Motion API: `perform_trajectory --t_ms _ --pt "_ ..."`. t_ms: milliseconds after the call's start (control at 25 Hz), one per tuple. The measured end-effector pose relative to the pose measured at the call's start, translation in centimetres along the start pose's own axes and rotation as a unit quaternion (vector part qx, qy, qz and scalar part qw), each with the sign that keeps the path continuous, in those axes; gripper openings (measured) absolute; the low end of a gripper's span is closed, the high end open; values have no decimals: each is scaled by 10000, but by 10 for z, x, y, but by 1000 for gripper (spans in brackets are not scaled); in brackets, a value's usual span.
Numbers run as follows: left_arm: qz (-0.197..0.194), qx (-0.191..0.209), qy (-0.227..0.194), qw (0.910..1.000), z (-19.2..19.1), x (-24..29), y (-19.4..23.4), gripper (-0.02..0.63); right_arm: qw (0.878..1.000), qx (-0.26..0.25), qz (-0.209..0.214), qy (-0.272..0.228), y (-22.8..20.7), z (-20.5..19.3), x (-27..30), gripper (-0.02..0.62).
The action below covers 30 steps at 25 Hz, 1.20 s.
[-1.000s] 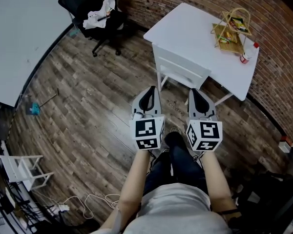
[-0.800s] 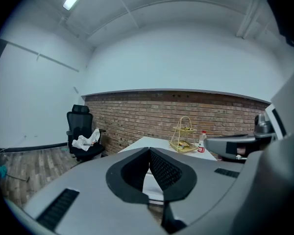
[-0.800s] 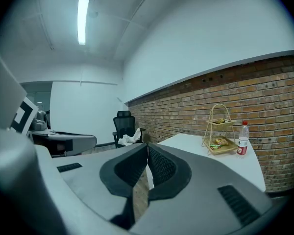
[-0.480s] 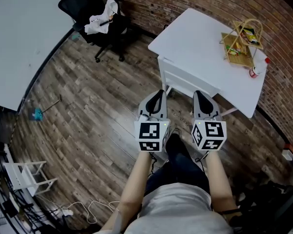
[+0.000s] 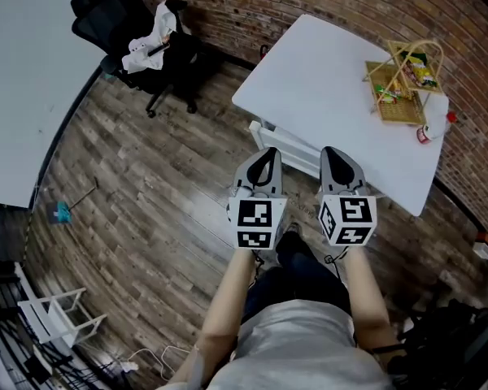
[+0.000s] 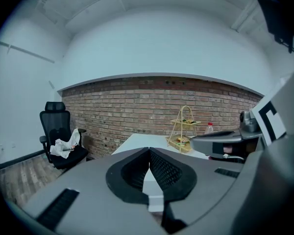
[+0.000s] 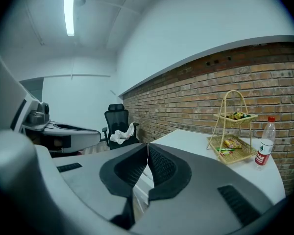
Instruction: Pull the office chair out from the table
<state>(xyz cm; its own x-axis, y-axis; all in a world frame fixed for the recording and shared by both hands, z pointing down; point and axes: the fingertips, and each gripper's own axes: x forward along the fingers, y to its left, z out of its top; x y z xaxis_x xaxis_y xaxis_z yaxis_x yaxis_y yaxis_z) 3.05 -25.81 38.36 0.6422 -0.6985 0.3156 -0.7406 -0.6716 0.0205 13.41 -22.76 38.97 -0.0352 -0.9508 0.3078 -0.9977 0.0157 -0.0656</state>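
The left gripper (image 5: 264, 159) and the right gripper (image 5: 337, 157) are held side by side in front of the person, aimed toward the near edge of the white counter (image 5: 325, 88). In each gripper view the jaws are seen pressed together, with nothing between them.

The black chair (image 5: 130, 23) is found at the upper left of the head view, against the brick wall (image 5: 228, 6) and well apart from the counter – it is not tucked under it. A crumpled white cloth (image 5: 146, 47) is draped over its seat and 1 armrest. A wicker basket (image 5: 403, 80) and a bottle (image 5: 433, 128) are carried on the far side of the counter, and a white frame (image 5: 281, 140) shows beneath its near edge.

The chair is judged not yet reached, so several things could go wrong:
- With the jaws closed, no hold can be taken – the chair would only be pushed if it were met this way
- The cloth could be pinched instead of the armrest or backrest and dragged off onto the floor (image 5: 146, 177)
- A pull on 1 side only could make the chair swivel or roll crookedly into the wall
- The white frame, being nearer, could be mistaken for the target
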Motion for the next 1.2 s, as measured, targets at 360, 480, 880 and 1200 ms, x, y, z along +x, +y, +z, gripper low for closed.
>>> perform_trajectory --t_ms 360,480,880,1200 --pt "-467 284 371 9978 -2 54 -7 9 9994 42 -117 320 -31 -9 31 14" --pt "-602 412 486 9962 -5 66 -10 9 9988 -52 -148 469 -39 -14 35 14" --pt "-1858 1274 1213 9667 -41 99 -36 9 9873 -459 45 1522 -48 -55 40 84" --pt "-2966 2683 1932 8959 -72 110 -48 125 9391 -2075 1042 2533 -28 -95 48 166"
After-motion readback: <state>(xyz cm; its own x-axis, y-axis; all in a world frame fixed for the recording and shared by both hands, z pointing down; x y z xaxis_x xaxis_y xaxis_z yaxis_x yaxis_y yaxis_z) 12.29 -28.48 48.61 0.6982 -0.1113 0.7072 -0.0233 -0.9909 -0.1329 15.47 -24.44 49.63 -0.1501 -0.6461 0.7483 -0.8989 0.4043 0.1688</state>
